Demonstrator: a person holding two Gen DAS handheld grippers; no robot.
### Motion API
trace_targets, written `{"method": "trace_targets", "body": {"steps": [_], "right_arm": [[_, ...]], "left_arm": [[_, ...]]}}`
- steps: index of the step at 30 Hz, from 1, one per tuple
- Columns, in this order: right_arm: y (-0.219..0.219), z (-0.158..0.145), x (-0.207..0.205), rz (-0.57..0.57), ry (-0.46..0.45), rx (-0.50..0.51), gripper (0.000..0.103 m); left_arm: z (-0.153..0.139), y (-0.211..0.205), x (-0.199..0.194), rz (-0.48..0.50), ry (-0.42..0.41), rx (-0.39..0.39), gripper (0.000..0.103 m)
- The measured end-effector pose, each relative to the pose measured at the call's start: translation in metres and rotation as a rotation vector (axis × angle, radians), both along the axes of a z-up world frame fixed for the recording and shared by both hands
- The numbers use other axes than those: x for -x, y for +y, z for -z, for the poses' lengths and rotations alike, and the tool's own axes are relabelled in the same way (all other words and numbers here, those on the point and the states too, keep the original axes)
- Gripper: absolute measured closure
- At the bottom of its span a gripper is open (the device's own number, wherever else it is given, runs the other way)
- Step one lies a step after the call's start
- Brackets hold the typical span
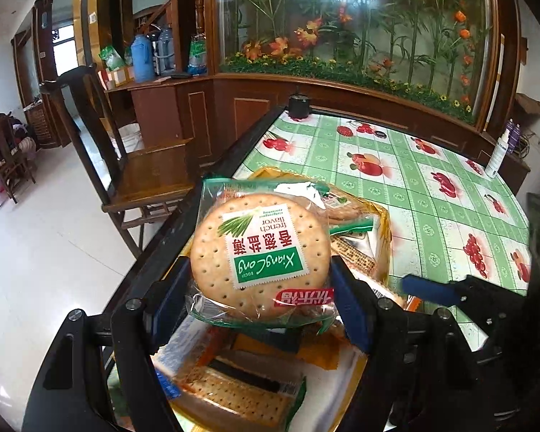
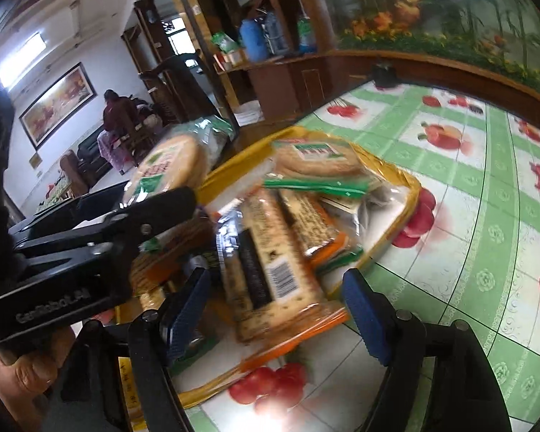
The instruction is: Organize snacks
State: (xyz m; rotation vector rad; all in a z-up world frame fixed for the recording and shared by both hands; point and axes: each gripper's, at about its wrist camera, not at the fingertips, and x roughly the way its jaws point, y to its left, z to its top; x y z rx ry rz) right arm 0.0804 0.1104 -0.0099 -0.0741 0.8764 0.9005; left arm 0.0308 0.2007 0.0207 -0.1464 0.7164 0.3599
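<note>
My left gripper (image 1: 261, 284) is shut on a round cracker pack (image 1: 259, 248) with a green label, held above a yellow tray (image 1: 383, 216) full of snack packs. The same pack shows in the right wrist view (image 2: 169, 165), raised at the tray's left side. My right gripper (image 2: 273, 309) is open, its blue pads either side of a rectangular cracker pack (image 2: 270, 270) lying in the tray (image 2: 410, 194); the view is blurred. Its blue fingertip (image 1: 428, 288) shows at the right of the left wrist view.
The table (image 1: 432, 187) has a green checked fruit-print cloth. A black round object (image 1: 298, 102) sits at its far corner, a white spray bottle (image 1: 498, 154) at the right edge. A wooden chair (image 1: 133, 165) stands left of the table.
</note>
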Motion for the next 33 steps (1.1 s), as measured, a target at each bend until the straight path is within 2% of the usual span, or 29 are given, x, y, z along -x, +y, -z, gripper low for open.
{"method": "trace_targets", "body": {"steps": [6,11,21,30,33], "right_arm": [[-0.028,-0.019,0.011,0.045,-0.034,-0.035,0.025],[-0.055,-0.025,0.017,0.084,-0.044,-0.049,0.025],[-0.089,-0.013,0.039,0.11,-0.035,-0.035,0.024],[-0.117,-0.011,0.056,0.144,-0.041,-0.049,0.023],[-0.126,-0.013,0.06,0.153,-0.05,-0.062,0.023]], "left_arm": [[-0.01,-0.001,0.017,-0.028,-0.042,-0.003,0.028],[-0.016,-0.009,0.031,-0.04,-0.063,-0.004,0.02],[-0.019,-0.025,0.051,-0.072,-0.062,-0.022,0.019],[-0.025,-0.037,0.073,-0.07,-0.112,-0.01,0.019],[-0.028,-0.046,0.077,-0.062,-0.119,-0.033,0.019]]}}
